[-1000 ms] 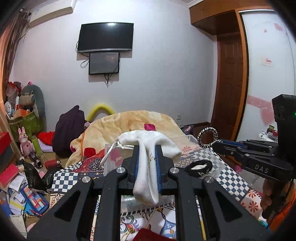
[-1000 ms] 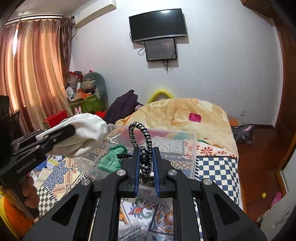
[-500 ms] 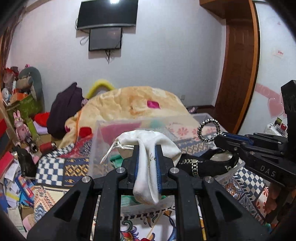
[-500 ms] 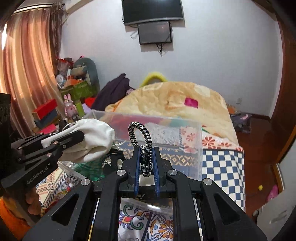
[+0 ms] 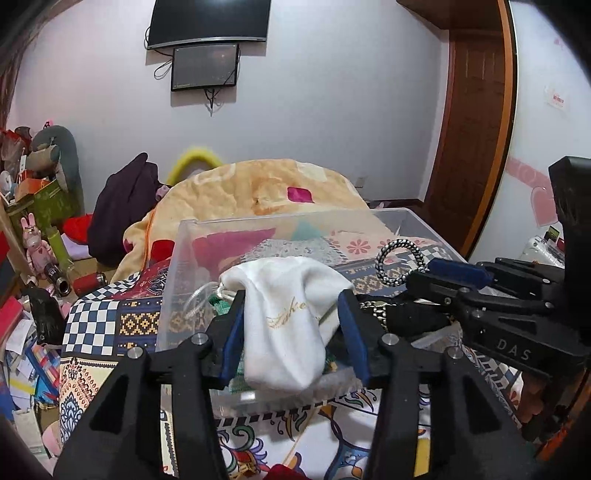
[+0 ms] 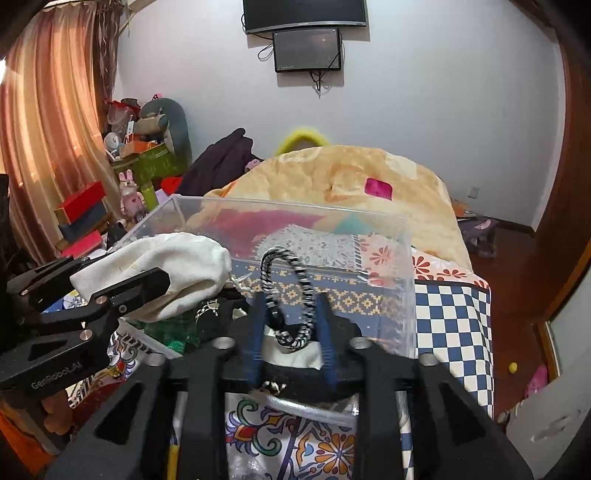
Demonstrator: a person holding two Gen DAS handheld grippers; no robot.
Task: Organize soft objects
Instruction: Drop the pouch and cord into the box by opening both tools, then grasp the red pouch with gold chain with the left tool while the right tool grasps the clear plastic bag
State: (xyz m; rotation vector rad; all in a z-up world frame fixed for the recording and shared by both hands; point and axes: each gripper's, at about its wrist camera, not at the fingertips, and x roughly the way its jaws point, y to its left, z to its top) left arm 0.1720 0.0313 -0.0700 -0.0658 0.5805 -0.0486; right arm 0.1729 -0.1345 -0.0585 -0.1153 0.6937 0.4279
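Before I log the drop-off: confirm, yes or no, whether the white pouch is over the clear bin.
Yes: the white pouch hangs above the clear bin, between the left gripper's opening fingers.

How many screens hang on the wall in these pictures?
2. A large dark screen hangs high on the wall; a smaller screen hangs directly beneath it, with cables dangling below. Both appear in each view. None seems hidden.
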